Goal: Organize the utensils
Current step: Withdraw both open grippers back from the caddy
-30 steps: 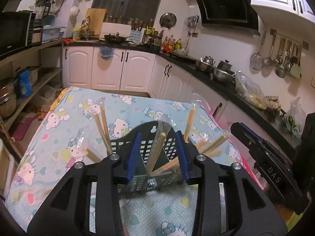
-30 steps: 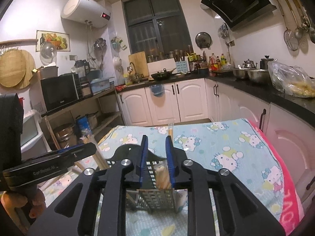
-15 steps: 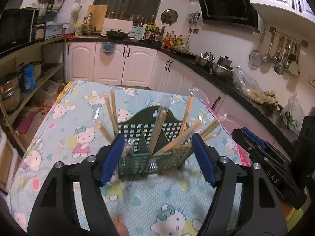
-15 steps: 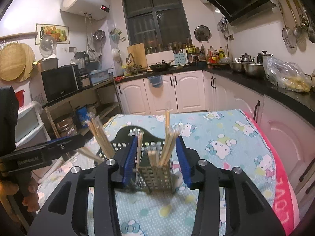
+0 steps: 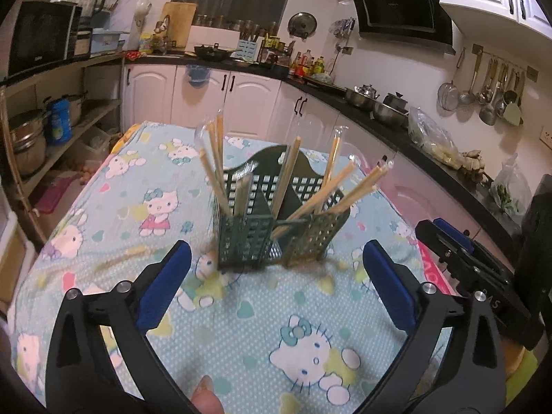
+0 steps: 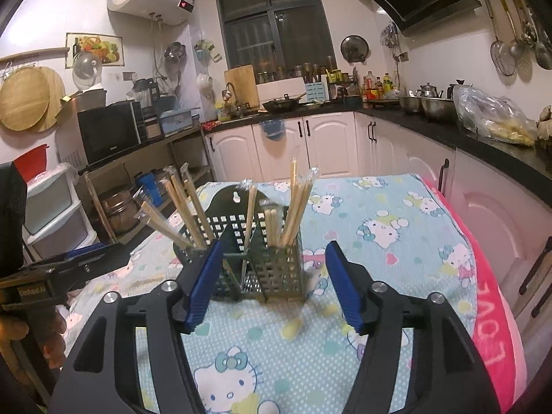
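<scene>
Where the dark green slotted plastic utensil caddy (image 5: 276, 231) stands upright near the middle of the table, pale wooden chopsticks in clear sleeves (image 5: 220, 169) are seen leaning out of its compartments, fanned to both sides. The caddy rests on a light blue cartoon-cat tablecloth (image 5: 241, 331), with bare cloth on every side of it and a pink towel edge (image 6: 496, 317) along the table's right border.

The left gripper (image 5: 274, 276) is held short of the caddy, blue pads spread very wide, nothing between them; its jaws have just been opening. The right gripper (image 6: 272, 281) is likewise set before the caddy, pads parted about the caddy's width and gripping nothing; its jaws have also just been opening. Whether its left pad brushes the caddy's front corner cannot be told.

Each gripper is seen at the other view's edge, well clear of the caddy. White base cabinets (image 6: 293, 145) and a black counter (image 5: 396, 131) border the table behind and to the right.
</scene>
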`<state>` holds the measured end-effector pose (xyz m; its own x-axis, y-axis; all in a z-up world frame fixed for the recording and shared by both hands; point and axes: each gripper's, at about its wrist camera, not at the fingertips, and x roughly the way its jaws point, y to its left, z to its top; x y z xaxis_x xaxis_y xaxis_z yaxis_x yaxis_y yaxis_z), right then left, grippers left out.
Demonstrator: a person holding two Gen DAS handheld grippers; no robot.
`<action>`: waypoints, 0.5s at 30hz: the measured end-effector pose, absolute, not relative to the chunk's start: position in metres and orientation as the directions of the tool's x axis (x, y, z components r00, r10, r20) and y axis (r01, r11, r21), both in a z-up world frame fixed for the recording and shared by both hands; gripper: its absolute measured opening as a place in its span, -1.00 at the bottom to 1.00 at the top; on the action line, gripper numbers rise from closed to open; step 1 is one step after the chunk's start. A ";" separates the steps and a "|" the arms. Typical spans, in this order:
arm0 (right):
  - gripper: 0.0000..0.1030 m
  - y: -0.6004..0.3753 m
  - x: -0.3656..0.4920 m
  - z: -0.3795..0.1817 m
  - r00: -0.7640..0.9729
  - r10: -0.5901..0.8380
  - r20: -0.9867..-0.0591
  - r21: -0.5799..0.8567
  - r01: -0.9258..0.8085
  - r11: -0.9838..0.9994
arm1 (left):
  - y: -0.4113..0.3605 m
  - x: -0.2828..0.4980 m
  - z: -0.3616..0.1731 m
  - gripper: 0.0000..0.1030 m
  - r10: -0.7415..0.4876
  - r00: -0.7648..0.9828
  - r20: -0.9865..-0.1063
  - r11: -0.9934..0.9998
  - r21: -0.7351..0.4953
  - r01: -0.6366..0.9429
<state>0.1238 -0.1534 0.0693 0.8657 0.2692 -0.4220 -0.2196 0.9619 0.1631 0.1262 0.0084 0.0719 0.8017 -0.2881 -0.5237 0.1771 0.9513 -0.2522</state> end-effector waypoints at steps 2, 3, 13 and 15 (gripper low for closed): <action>0.38 -0.152 0.118 0.067 0.864 0.271 -0.424 0.160 -0.223 0.962 | 0.010 0.121 0.068 0.77 -0.280 0.803 -0.526 0.953 -0.252 0.167; 0.40 -0.151 0.116 0.066 0.863 0.272 -0.426 0.160 -0.224 0.961 | 0.011 0.118 0.065 0.77 -0.277 0.802 -0.529 0.954 -0.252 0.164; 0.66 -0.150 0.088 0.043 0.849 0.266 -0.456 0.158 -0.217 0.963 | 0.011 0.099 0.040 0.77 -0.251 0.794 -0.553 0.962 -0.235 0.141; 0.67 -0.150 0.084 0.038 0.846 0.263 -0.465 0.161 -0.212 0.964 | 0.012 0.095 0.034 0.77 -0.246 0.791 -0.560 0.963 -0.237 0.132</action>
<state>0.0840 -0.1503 0.0378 0.8455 0.2632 -0.4645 -0.2117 0.9640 0.1609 0.0950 0.0121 0.0340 0.7913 -0.2461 -0.5596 0.1320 0.9626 -0.2368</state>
